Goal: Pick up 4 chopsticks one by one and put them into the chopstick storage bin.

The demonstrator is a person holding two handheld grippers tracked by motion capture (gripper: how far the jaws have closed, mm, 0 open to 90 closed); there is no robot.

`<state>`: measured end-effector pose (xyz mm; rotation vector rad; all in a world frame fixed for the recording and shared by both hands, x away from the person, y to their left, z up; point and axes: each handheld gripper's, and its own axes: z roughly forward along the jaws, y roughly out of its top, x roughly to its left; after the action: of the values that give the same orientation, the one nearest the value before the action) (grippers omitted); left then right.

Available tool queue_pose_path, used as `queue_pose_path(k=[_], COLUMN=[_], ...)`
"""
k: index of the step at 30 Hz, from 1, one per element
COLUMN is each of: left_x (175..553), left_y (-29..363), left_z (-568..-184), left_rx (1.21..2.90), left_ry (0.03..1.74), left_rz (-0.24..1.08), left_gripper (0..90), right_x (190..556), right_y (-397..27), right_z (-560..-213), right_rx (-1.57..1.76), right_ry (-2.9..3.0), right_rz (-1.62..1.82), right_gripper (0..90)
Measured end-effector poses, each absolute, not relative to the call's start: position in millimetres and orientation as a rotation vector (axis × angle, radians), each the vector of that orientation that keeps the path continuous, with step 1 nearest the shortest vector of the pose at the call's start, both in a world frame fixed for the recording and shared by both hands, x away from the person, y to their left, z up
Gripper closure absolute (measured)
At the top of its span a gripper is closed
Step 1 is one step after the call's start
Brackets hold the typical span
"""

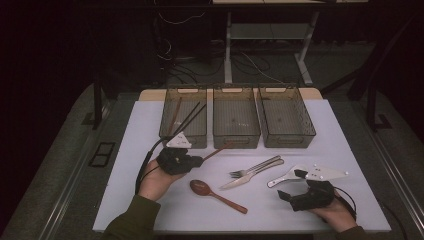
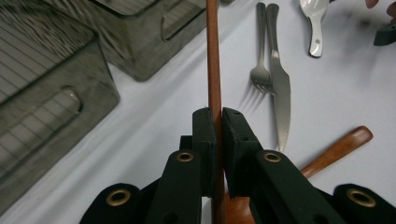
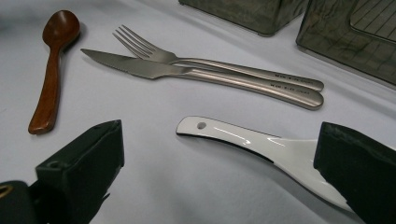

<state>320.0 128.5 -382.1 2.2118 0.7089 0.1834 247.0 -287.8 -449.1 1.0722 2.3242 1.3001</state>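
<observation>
We've got three smoky see-through bins lined up along the far edge of the white bench point(image 1: 130, 150): the left bin point(image 1: 197, 131) has a few dark sticks leaning in it, the middle bin point(image 1: 236, 117) and right bin point(image 1: 286, 116) look bare. Out front, a steel fork point(image 1: 256, 165) and table knife point(image 1: 249, 178) lie side by side, touching. A wooden spoon point(image 1: 216, 195) sits nearer us, left of them. Behind the bench, cables point(image 1: 172, 52) trail over the floor.
</observation>
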Motion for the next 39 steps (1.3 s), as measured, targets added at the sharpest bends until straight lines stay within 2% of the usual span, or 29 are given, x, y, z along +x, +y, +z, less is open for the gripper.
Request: queue_pose_path(k=[39], left_x=[409], left_y=[146], left_z=[-337], left_rx=[2.109], left_ry=[0.847], left_rz=[0.299], left_gripper=[83.4], right_x=[247], right_y=[-289], right_z=[-450], right_rx=[1.084], right_ry=[2.316], right_rz=[1.301], right_gripper=[1.4])
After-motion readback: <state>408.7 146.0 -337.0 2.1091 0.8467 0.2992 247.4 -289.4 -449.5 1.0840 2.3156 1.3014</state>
